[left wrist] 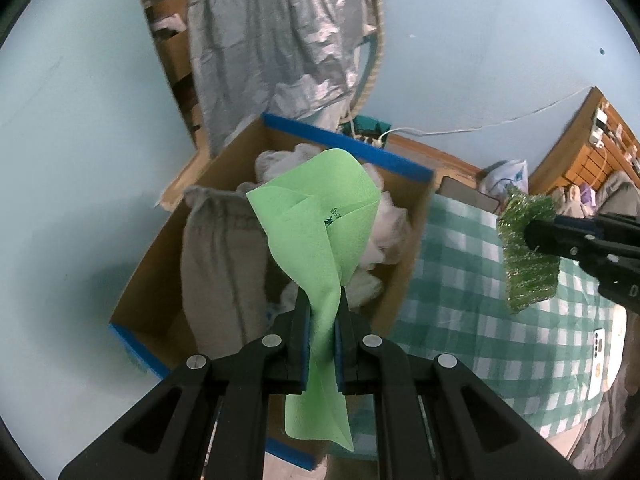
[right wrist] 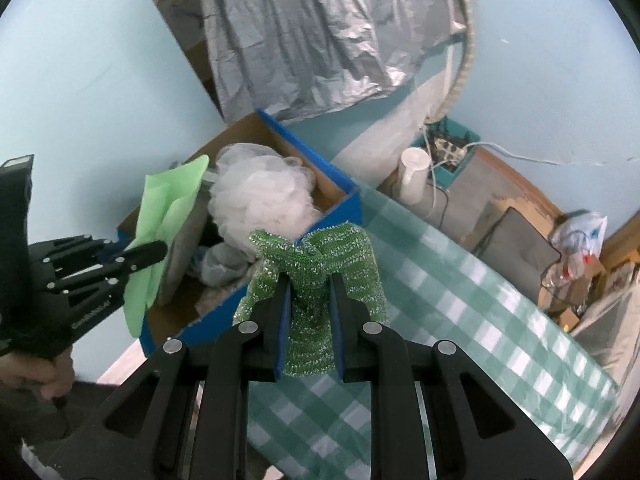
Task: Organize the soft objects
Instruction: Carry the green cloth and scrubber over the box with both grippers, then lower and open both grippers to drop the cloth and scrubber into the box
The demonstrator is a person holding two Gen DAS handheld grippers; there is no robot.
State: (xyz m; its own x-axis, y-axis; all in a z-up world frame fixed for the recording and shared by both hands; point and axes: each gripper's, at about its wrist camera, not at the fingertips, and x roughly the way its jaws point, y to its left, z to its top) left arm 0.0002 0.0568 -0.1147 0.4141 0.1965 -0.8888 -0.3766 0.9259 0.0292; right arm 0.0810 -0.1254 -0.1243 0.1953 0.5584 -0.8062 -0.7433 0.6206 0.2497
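Note:
My left gripper (left wrist: 323, 300) is shut on a thin light-green cloth (left wrist: 320, 216), which hangs over an open cardboard box (left wrist: 152, 264) with blue-taped edges. Inside the box lie a white mesh bath pouf (right wrist: 260, 196) and a grey fabric piece (left wrist: 220, 256). My right gripper (right wrist: 309, 284) is shut on a glittery green scrubbing cloth (right wrist: 344, 256), held above the box's near corner and the checked tablecloth. In the left wrist view the right gripper (left wrist: 532, 236) and its scrubbing cloth (left wrist: 528, 272) hover at the right. In the right wrist view the left gripper (right wrist: 160, 250) with the green cloth (right wrist: 168, 208) shows at the left.
The table (left wrist: 480, 280) wears a green-and-white checked cloth; the box (right wrist: 344, 208) stands at its end. A silver foil curtain (right wrist: 320, 40) hangs behind it. A white cup (right wrist: 414, 176), a teal tray with cables (right wrist: 452, 148) and a plastic bag (right wrist: 580, 232) lie beyond. A hand (right wrist: 28, 372) holds the left tool.

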